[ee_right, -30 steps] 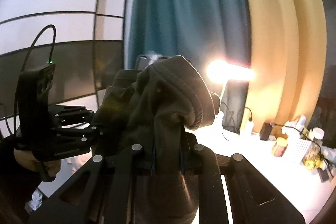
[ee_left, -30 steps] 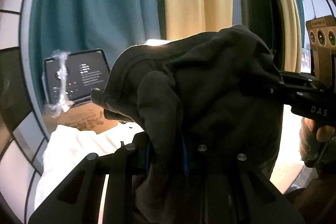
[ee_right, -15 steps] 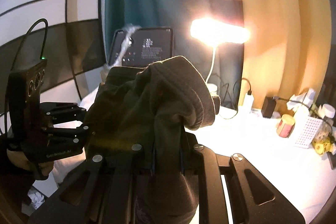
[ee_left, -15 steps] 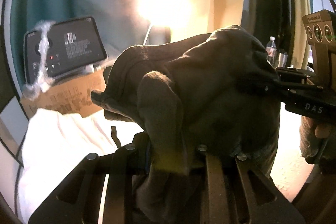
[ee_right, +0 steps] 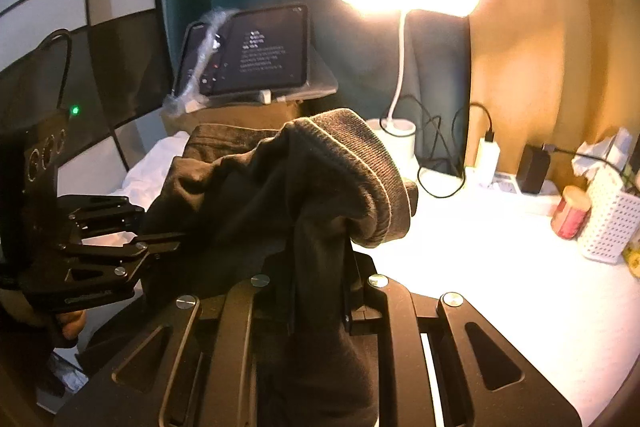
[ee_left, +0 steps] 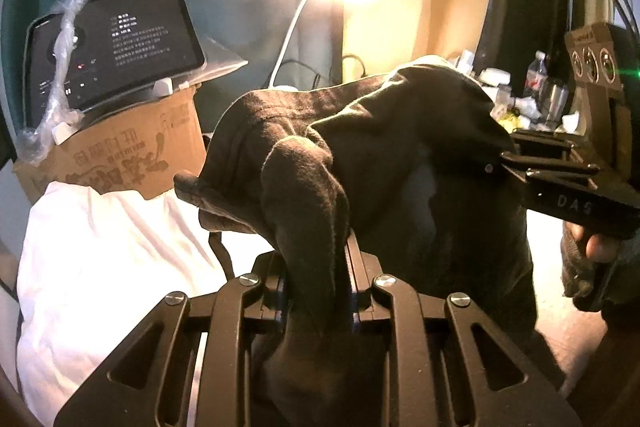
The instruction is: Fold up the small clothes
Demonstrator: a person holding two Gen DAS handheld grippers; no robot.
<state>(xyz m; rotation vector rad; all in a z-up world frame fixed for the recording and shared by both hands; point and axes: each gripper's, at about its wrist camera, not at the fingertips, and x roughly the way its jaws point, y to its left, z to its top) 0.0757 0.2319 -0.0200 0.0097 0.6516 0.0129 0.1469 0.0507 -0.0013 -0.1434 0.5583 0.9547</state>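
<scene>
The left gripper [ee_left: 316, 291] is clamped tight on a fold of the dark garment [ee_left: 384, 163], held in the air above the white-covered table [ee_right: 500, 267]. The right gripper [ee_right: 318, 287] pinches another fold the same way. Toward the table's right edge a white perforated basket [ee_right: 610, 227] holds crumpled paper. At the far edge, a tablet [ee_right: 260, 55] leans on a cardboard box [ee_left: 120, 155].

- Dark brown knit garment [ee_left: 392, 163], bunched and creased, held up in the air above the white-covered table [ee_right: 500, 267].
- 1 fold is pinched in the left tool [ee_left: 316, 291]; another is pinched in the right tool [ee_right: 318, 291].
- A ribbed hem [ee_right: 360, 163] arches over the top and curls downward.
- The lower cloth hangs slack.
</scene>
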